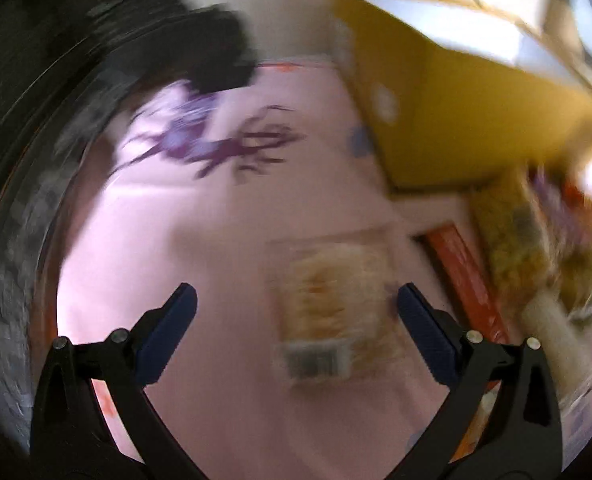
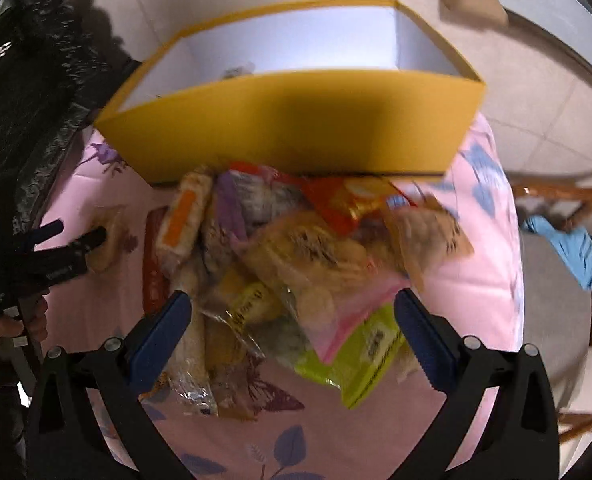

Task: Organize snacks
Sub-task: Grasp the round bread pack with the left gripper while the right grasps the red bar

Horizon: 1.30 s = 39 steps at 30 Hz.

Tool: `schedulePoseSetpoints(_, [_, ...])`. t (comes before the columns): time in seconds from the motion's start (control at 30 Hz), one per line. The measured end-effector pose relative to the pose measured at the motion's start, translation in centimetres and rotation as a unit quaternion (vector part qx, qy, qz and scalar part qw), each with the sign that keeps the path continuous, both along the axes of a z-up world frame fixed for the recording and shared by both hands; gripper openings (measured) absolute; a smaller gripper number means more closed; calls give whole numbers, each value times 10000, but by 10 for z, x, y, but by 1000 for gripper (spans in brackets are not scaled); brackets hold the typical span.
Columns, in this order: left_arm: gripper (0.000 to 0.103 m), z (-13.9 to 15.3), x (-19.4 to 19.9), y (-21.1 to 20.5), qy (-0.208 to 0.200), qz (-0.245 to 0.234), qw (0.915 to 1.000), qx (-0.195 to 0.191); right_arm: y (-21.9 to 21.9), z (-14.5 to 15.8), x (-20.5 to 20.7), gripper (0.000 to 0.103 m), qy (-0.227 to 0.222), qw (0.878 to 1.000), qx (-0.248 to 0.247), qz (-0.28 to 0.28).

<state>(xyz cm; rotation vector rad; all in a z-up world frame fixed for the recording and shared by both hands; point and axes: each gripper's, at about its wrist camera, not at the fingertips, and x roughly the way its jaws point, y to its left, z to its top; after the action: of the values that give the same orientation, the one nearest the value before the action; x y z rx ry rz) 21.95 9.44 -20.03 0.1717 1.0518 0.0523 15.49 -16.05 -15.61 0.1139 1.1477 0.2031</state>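
A pile of snack packets lies on a pink floral cloth in front of an open yellow box with a white inside. My right gripper is open and empty just above the pile's near side. My left gripper is open and empty over a clear packet of pale snacks lying apart on the cloth; the view is blurred. That gripper also shows at the left of the right wrist view, by the same packet. The yellow box and a red packet sit to the right.
A dark patterned object lies along the cloth's left edge. A tiled floor lies beyond the box. A blue cloth and wooden furniture are at the right. The cloth's right edge drops off.
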Motion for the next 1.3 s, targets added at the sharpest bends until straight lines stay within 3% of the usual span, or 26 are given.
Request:
schedulePoseSetpoints(0.07, [101,-19,7,-13,254,-211,9980,530,11,12,-3,102,-147,9998,111,6])
schedulePoseSetpoints(0.13, [92,-17,6,1,47,36,9999,85,29,31,-11,102,-412,9981,347,310])
schedulePoseSetpoints(0.2, [59,-19,6,28,178,493,9944,-914,65,47,-16,102,-688,9948,251,703])
schedulePoseSetpoints(0.27, [55,-17,-1,44,152,952,9924,-759,98,44,-18,102,-834,9893,130,1186])
schedulePoseSetpoints(0.4, [54,-13,-32,76,258,1461,9833,-1056,157,10,-12,102,-995,9787,-508,1722])
schedulePoseSetpoints(0.57, [54,-5,-85,100,198,1842,9720,-1445,170,-31,8,102,-422,9862,-776,1400])
schedulePoseSetpoints(0.7, [54,-10,-113,104,304,2075,9620,-1749,184,-37,13,101,-375,9819,-1200,1420])
schedulePoseSetpoints(0.77, [54,-15,-123,102,373,2064,9625,-1721,186,-31,7,99,-118,9799,-1328,1486])
schedulePoseSetpoints(0.83, [54,-14,-129,98,378,2033,9642,-1657,181,-14,-8,99,21,9839,-933,1527])
schedulePoseSetpoints(0.93, [54,-15,-139,101,329,2043,9631,-1724,185,-2,-17,99,-131,9809,-612,1840])
schedulePoseSetpoints(1.03, [54,-14,-143,98,336,2049,9648,-1613,196,-22,1,99,-20,9807,-530,1881])
schedulePoseSetpoints(1.1, [54,-14,-145,95,350,1996,9675,-1515,190,-36,13,99,236,9860,-472,1581])
schedulePoseSetpoints(1.17, [55,-15,-145,93,335,1953,9692,-1459,181,-50,27,99,601,9876,380,1397])
schedulePoseSetpoints(1.2, [55,-15,-147,92,323,1927,9706,-1406,181,-56,30,99,615,9869,546,1389])
schedulePoseSetpoints(1.3, [55,-15,-144,91,351,1903,9723,-1311,192,-60,33,96,306,9893,44,1423])
